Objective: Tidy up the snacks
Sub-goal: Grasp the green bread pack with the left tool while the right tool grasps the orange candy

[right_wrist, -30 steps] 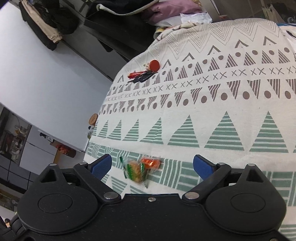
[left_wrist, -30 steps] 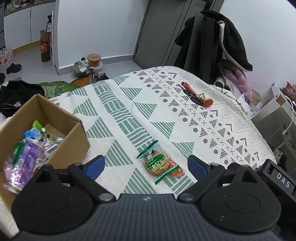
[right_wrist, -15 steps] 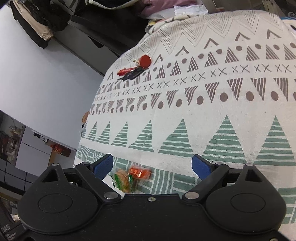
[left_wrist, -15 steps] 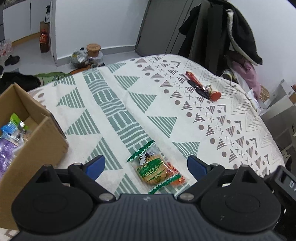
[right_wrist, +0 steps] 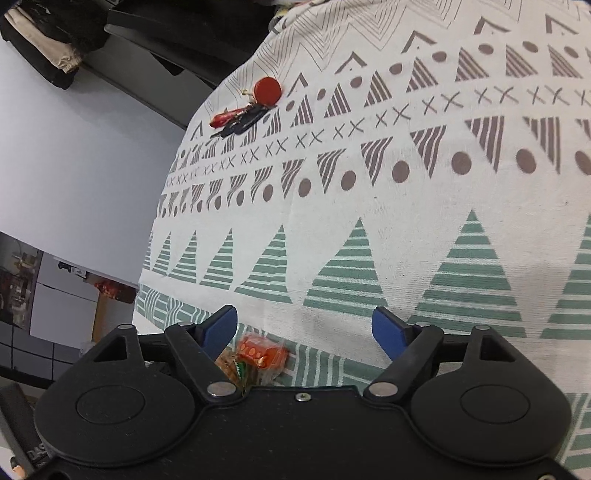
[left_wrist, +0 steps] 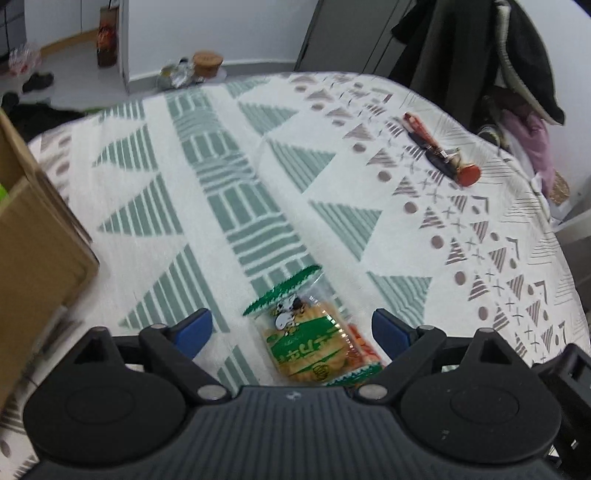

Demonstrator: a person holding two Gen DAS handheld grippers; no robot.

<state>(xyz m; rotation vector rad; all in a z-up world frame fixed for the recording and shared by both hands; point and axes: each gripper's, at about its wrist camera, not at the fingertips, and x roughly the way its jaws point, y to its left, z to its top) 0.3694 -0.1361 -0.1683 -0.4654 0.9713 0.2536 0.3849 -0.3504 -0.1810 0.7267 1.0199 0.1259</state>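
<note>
The left gripper hovered with jaws apart over the green cracker packet and the orange packet touching it on the patterned worktop — both apparently not yet boxed. The cardboard box stood left. The right gripper was spread, empty.

Walls: plain white, w/ grey skirting at base.
Floor: pale grey; dark clothes, shoe, bottle, wooden-lid jar lying abt.
Door/cupboard: grey panels, far side.
Coats: dark, hung at right.
Cloth: white w/ green & brown geometric print.
Cabinets: white, far left.
</note>
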